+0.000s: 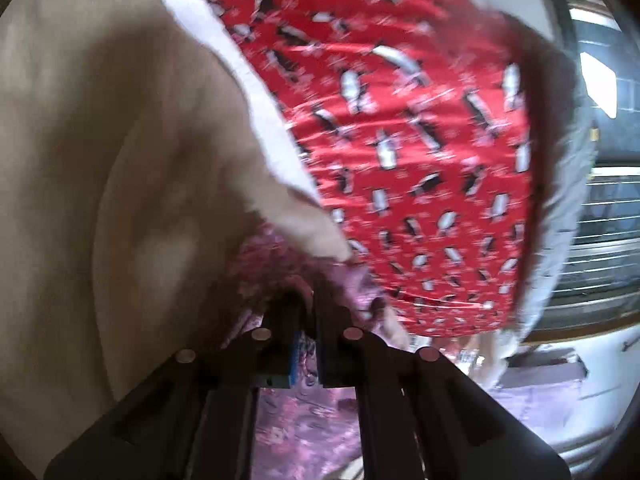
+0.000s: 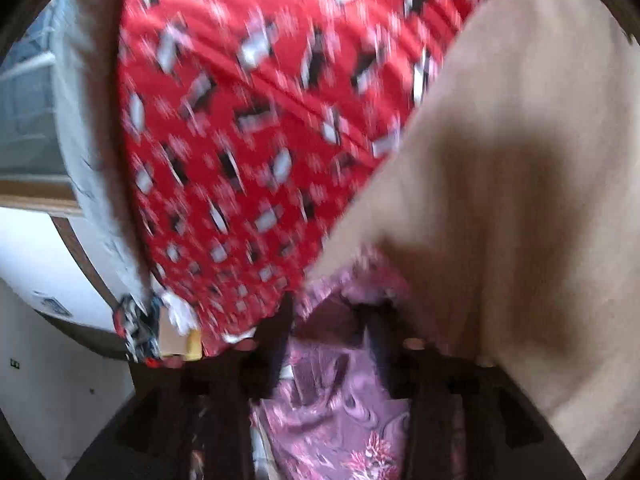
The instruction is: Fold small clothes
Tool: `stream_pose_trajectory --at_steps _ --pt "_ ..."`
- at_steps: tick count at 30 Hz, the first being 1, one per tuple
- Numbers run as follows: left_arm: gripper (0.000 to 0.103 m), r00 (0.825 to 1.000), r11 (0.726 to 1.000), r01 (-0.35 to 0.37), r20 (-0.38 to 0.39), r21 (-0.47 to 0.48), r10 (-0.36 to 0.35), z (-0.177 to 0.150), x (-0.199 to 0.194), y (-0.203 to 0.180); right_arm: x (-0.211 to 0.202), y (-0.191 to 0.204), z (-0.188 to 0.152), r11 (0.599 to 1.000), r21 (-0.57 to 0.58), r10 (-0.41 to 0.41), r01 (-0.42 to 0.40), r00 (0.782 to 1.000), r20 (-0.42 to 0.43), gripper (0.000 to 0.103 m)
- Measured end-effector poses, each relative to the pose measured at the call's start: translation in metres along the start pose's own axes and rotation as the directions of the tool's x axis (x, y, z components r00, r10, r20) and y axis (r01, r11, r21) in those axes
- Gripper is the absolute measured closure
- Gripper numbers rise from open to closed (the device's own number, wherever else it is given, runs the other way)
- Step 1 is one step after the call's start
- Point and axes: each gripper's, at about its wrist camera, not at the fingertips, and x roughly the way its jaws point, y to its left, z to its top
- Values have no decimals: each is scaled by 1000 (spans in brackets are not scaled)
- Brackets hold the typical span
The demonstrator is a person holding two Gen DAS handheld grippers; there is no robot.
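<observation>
Both views look steeply along the fingers at cloth held close to the lenses, and both are blurred. The left hand-held gripper has its fingers drawn nearly together with the pink floral garment pinched between them, the cloth bunching at the tips and trailing back under the fingers. The right hand-held gripper is likewise closed on the pink floral garment, though its fingers stand a little further apart with a thick fold of the fabric filling the gap. Holding one edge at two points like this would keep the piece spread between the hands, which I judge is the setup for carrying that edge over into a fold. Beyond the tips lie a red penguin-print cloth and a beige cloth (seen mirrored in the right view), seemingly covering the surface beneath; where the pink piece rests on them is hidden.
</observation>
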Motion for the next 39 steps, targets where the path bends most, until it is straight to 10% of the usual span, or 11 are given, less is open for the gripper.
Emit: stream_pose_trajectory --at_steps 5,13,16,20,25,34,36,37,38,39 --pt "99 999 993 -44 -12 106 46 1 -9 -19 -11 7 -5 974 -157 -167 162 986 -20 51" --pt "92 1000 1000 0 -4 -20 0 9 2 -12 -4 8 -25 935 -261 -258 240 965 -36 50" --pt "75 992 984 -124 7 129 124 3 17 -50 -2 3 -27 943 -233 -251 237 968 -29 50" --pt "65 998 975 -59 30 214 54 1 11 -74 -1 6 -32 939 -256 -249 231 968 -39 50" --pt "58 971 919 -236 105 315 214 4 -4 -66 0 15 -31 914 -329 -265 239 964 -36 49" --pt "51 951 909 -241 -103 339 291 -14 39 -19 31 27 -25 861 -392 -346 324 938 16 42" --pt "53 949 886 -268 -57 378 311 -22 44 -26 42 31 -24 849 -408 -356 336 934 29 43" --pt "71 948 874 -280 -29 398 317 -26 44 -32 46 35 -25 838 -429 -355 337 934 39 45" --pt "103 949 856 -290 10 428 316 -29 44 -39 49 41 -26 822 -464 -349 330 936 46 62" --pt "103 948 849 -297 26 437 318 -31 43 -44 51 48 -27 808 -498 -337 314 940 46 98"
